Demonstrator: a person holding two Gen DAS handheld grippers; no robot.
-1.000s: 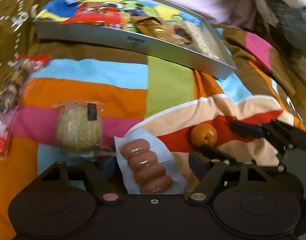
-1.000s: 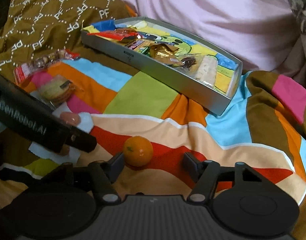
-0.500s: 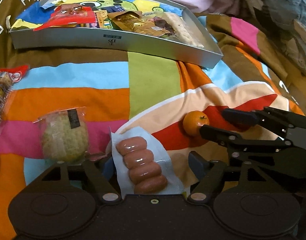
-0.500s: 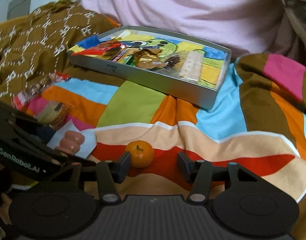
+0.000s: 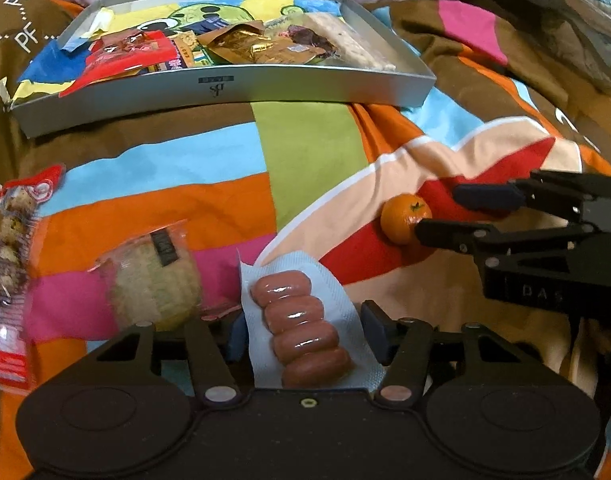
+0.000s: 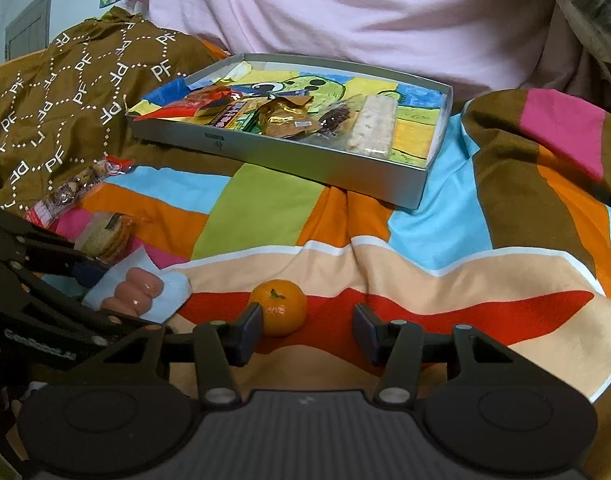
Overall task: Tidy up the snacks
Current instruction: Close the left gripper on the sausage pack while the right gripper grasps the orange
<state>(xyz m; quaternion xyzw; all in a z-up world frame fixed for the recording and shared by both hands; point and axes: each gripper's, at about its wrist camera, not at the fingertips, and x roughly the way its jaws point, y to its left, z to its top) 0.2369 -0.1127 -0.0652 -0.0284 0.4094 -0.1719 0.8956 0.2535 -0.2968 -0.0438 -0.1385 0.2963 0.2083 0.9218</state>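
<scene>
On the striped bedspread (image 5: 317, 148), far side: one shallow grey tray (image 5: 225, 92) holding assorted wrapped snacks, among them a red packet (image 5: 125, 58), a gold foil packet (image 5: 245, 44) and a pale puffed bar (image 6: 373, 124). Left edge: a long red-ended pack of round sweets (image 5: 9, 240), lying flat. Beside it, a round pale cake in clear wrap (image 5: 155, 280), just beyond the left gripper's near finger. Sausage pack (image 5: 301, 324), four links on a white backing, lies between the fingers of the left gripper (image 5: 303, 336); jaws closing, the pads not seen to press on it. Mandarin (image 6: 279, 306) rests on a red stripe, touching the left finger of the right gripper (image 6: 307, 328); the other finger stands clear, so the jaws are about half parted with nothing gripped. Nothing lies between either item and the tray. Behind: pink cloth (image 6: 345, 12), brown patterned fabric (image 6: 65, 92), pale wall (image 6: 25, 0).
</scene>
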